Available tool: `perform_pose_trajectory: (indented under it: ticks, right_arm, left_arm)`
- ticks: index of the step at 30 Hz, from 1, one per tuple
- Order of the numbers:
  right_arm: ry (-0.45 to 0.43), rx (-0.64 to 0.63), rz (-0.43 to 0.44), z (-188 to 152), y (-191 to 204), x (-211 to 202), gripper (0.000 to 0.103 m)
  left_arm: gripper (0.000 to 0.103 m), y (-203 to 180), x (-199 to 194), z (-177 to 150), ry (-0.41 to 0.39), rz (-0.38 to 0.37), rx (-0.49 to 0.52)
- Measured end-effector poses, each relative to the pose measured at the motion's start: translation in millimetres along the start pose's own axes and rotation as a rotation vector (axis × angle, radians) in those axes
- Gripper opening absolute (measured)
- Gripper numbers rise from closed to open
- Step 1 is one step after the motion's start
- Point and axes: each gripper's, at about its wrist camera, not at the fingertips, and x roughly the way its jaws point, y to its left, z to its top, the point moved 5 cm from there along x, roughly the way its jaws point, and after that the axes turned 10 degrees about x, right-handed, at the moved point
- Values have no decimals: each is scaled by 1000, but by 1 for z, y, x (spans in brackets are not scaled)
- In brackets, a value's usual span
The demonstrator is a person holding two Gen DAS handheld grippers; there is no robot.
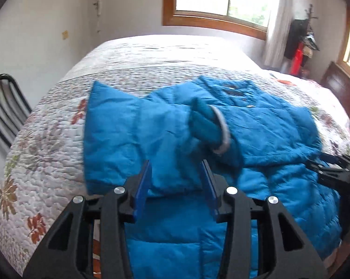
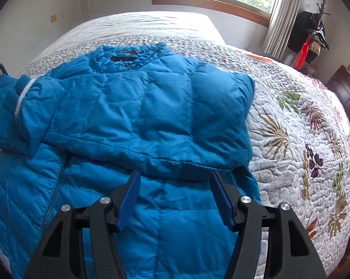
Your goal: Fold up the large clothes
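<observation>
A bright blue puffer jacket lies spread on the bed, collar toward the far side. Its left sleeve is folded in across the chest, and the grey-trimmed cuff lies just beyond my left gripper. That gripper is open, its blue pads apart over the sleeve fabric and pressing on nothing. In the right wrist view the jacket has its right sleeve folded across the body, with the same cuff at the far left. My right gripper hovers open over the lower edge of that folded sleeve, holding nothing.
The jacket rests on a white quilt with a leaf print that covers a wide bed. A black metal chair stands by the bed's left side. A dark wooden headboard and a coat rack are at the right.
</observation>
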Motion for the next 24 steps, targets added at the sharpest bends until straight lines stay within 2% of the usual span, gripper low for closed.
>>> perform_pose_trajectory:
  ticks: [3, 5, 11, 14, 17, 19, 20, 21, 24]
  right_arm:
    - [19, -24, 57, 3, 24, -7, 62]
    - [42, -29, 108, 7, 41, -9, 63]
    - [125, -74, 244, 23, 111, -6, 73]
    - [157, -97, 302, 30, 149, 2, 74]
    - [186, -96, 286, 36, 174, 19, 73]
    - [205, -106, 299, 36, 185, 29, 57]
    - [225, -107, 330, 34, 189, 31, 33]
    - [238, -98, 363, 33, 190, 31, 23]
    - [177, -106, 363, 36, 184, 21, 16]
  left_arm:
    - [44, 30, 10, 2, -16, 144, -54]
    - [47, 47, 12, 0, -33, 180, -98]
    - [48, 74, 24, -9, -15, 155, -167]
    - [48, 76, 27, -9, -15, 129, -173]
    - [48, 77, 31, -12, -17, 105, -177]
    - [48, 76, 33, -13, -17, 96, -171]
    - [48, 75, 34, -14, -16, 93, -169]
    - [48, 75, 34, -15, -16, 88, -168]
    - [48, 72, 33, -15, -20, 78, -156]
